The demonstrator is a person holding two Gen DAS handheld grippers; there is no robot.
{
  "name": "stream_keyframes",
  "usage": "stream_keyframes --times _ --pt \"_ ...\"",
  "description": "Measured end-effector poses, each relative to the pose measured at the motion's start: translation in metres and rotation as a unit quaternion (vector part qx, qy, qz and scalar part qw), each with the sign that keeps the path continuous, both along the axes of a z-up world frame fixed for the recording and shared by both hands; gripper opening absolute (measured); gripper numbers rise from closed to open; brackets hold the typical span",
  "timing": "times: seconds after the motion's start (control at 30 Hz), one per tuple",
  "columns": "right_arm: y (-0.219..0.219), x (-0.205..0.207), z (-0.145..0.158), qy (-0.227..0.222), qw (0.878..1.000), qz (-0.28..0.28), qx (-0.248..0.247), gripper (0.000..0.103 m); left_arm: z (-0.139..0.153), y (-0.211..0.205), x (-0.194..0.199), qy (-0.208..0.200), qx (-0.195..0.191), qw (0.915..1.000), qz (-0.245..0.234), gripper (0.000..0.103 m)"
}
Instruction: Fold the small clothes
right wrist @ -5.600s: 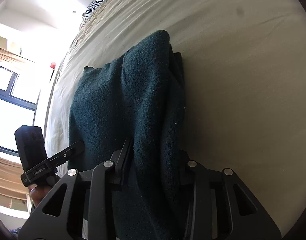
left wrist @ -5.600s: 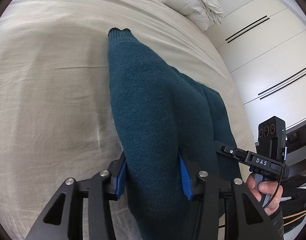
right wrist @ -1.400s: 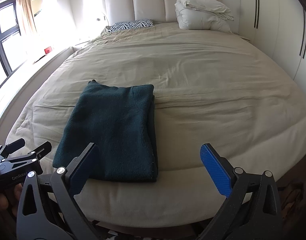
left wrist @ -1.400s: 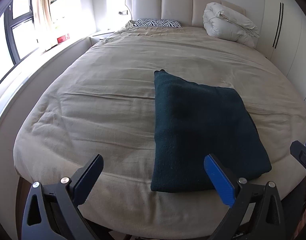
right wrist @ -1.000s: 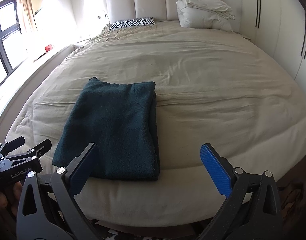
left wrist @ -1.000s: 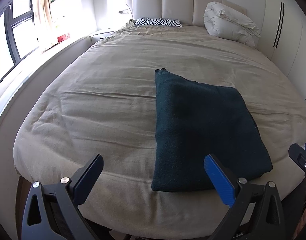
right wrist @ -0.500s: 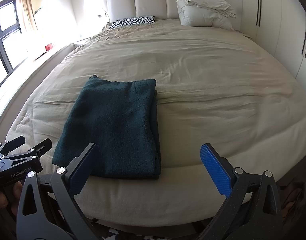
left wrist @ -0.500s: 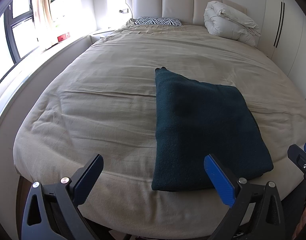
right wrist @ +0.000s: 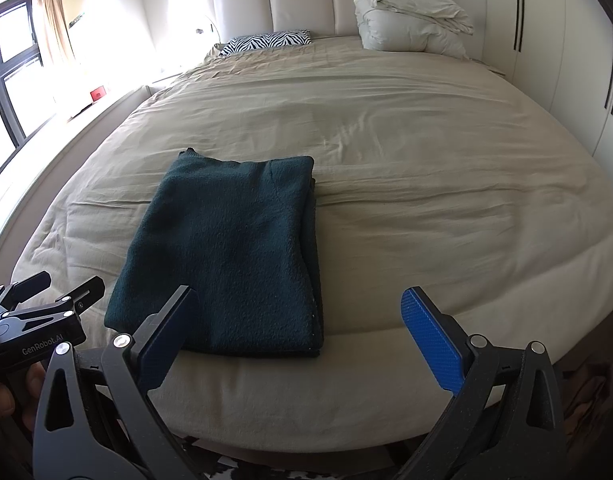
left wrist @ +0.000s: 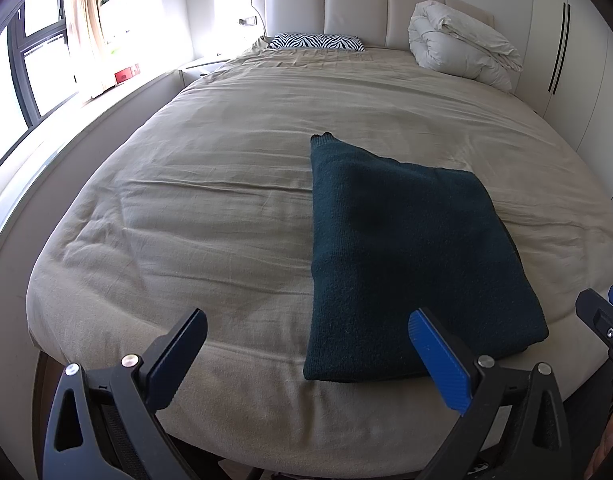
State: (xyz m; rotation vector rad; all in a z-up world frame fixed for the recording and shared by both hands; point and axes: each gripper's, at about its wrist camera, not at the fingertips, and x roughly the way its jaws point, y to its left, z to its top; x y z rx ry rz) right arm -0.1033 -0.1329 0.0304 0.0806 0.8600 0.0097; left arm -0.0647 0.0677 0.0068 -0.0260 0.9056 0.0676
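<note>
A dark teal knit sweater (left wrist: 406, 248) lies folded into a flat rectangle near the foot of the beige bed (left wrist: 210, 216). It also shows in the right wrist view (right wrist: 234, 256). My left gripper (left wrist: 306, 344) is open and empty, held back off the bed's foot, with the sweater's near edge just beyond its right finger. My right gripper (right wrist: 298, 320) is open and empty, also off the foot edge, with the sweater ahead of its left finger. The left gripper also shows from the side in the right wrist view (right wrist: 42, 292).
A zebra-print pillow (left wrist: 318, 41) and a rolled white duvet (left wrist: 462, 50) lie at the padded headboard. White wardrobe doors (right wrist: 566, 40) stand along the right. A window with curtains (left wrist: 46, 48) and a ledge run along the left.
Earlier both grippers were shut on the sweater close to the bed. They have let go and pulled back off the foot. Over the last second almost nothing moves.
</note>
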Motion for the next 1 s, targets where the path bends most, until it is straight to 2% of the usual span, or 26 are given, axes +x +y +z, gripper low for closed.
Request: stream_keyframes --times 1.0 --pt "0.0003 -0.0001 -0.0008 0.001 1.000 0.000 0.001 0.103 -0.0030 0.0025 -0.0007 0.003 -0.001 1.0000 -0.001 0.103"
